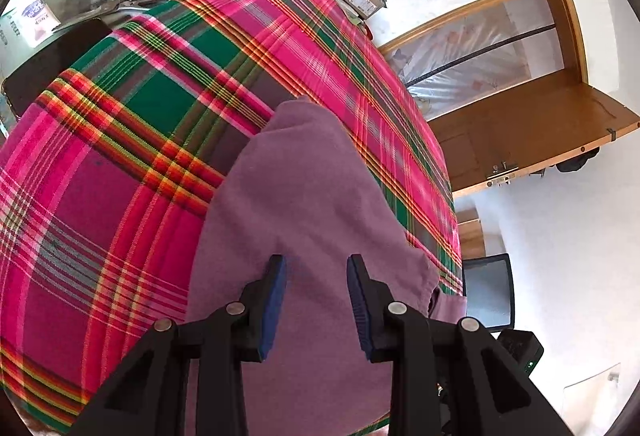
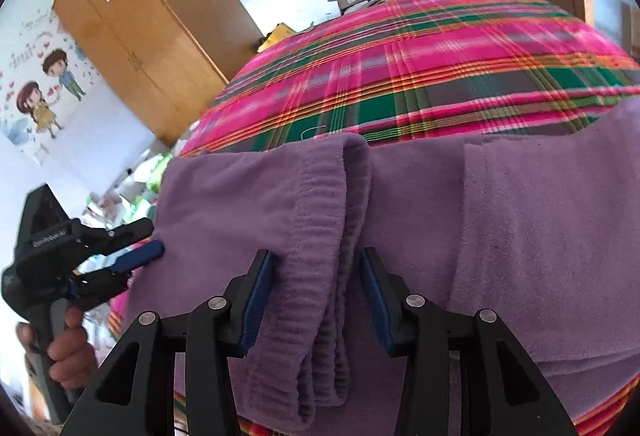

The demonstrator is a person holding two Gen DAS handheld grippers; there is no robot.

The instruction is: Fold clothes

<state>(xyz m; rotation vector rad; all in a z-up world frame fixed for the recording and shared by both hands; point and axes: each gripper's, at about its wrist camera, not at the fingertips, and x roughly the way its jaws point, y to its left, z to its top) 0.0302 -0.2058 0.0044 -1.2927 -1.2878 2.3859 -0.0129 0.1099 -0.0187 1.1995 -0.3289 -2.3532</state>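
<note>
- While the purple garment (image 2: 500,236) lies partly doubled at lower centre on the plaid-covered surface (image 1: 120,164), we judge folding midway.
- Left gripper (image 1: 316,300) and right gripper (image 2: 318,300) both released, grasping nothing.

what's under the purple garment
The pink plaid cloth lies under the purple garment, spreading out around it. Whatever the cloth covers is hidden.

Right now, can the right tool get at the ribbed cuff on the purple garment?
Probably yes: the right tool is open with the ribbed cuff lying between its jaws, nothing covering it.
</note>
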